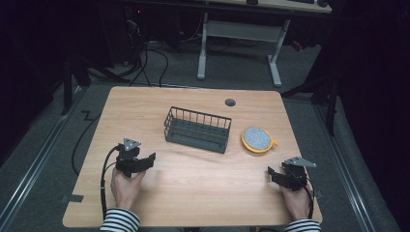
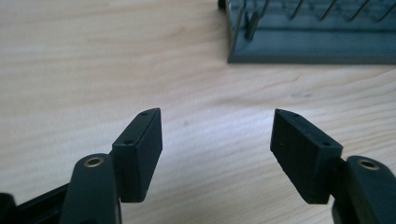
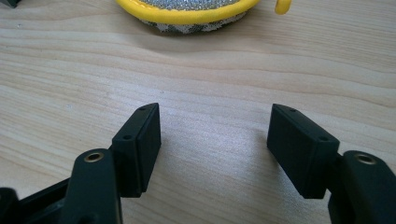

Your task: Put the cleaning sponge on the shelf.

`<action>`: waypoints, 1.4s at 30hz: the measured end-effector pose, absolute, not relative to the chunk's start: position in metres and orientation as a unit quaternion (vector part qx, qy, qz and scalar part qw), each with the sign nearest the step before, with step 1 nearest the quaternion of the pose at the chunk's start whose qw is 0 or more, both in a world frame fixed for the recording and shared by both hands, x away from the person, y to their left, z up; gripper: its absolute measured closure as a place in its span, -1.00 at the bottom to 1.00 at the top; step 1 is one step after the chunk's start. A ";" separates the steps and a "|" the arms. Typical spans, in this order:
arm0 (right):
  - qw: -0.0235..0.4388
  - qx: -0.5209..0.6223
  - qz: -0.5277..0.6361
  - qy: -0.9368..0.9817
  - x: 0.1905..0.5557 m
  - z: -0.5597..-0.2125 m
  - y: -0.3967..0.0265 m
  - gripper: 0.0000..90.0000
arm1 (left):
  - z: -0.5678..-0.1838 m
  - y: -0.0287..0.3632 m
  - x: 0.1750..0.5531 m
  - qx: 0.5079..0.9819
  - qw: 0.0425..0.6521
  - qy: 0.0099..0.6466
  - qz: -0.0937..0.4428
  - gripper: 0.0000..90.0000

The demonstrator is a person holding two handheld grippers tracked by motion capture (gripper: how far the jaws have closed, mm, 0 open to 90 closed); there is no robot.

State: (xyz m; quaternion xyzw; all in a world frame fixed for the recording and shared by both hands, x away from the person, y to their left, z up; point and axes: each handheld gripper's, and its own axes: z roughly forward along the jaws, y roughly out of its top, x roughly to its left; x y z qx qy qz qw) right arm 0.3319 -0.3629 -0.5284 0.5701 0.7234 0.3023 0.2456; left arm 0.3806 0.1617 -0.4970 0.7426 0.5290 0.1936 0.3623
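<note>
Light from above is brightening the table (image 1: 193,179); the surroundings toward the frame edges are falling into near black. Soft shadows. Gripper views are blurring slightly at the top edge.

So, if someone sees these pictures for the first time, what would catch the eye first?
Probably the round yellow-rimmed scrubber, the only bright thing, lying right of the dark wire basket at the middle of the wooden table. Next, the left gripper and right gripper near the front edge, both open and holding nothing.
</note>
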 end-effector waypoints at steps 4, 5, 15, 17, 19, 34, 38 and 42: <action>0.229 0.581 0.306 0.719 0.335 -0.525 -0.362 -0.15 | -0.510 0.165 0.377 0.736 0.356 0.541 0.196 -0.23; 0.223 0.581 0.313 0.717 0.336 -0.524 -0.363 -0.13 | -0.517 0.167 0.375 0.733 0.354 0.545 0.202 -0.23; 0.229 0.559 0.357 0.712 0.363 -0.484 -0.365 -0.17 | -0.536 0.162 0.371 0.738 0.335 0.537 0.234 -0.26; 0.222 0.559 0.362 0.712 0.375 -0.478 -0.367 -0.19 | -0.536 0.162 0.371 0.739 0.334 0.536 0.233 -0.27; 0.220 0.559 0.359 0.715 0.386 -0.475 -0.367 -0.19 | -0.536 0.162 0.371 0.739 0.335 0.536 0.233 -0.28; 0.181 0.578 0.311 0.732 0.469 -0.473 -0.366 -0.05 | -0.536 0.162 0.371 0.739 0.338 0.536 0.229 -0.29; 0.158 0.600 0.296 0.726 0.477 -0.485 -0.370 -0.10 | -0.536 0.162 0.371 0.739 0.338 0.535 0.230 -0.30; 0.137 0.611 0.289 0.724 0.479 -0.493 -0.377 -0.12 | -0.536 0.163 0.371 0.739 0.338 0.535 0.229 -0.30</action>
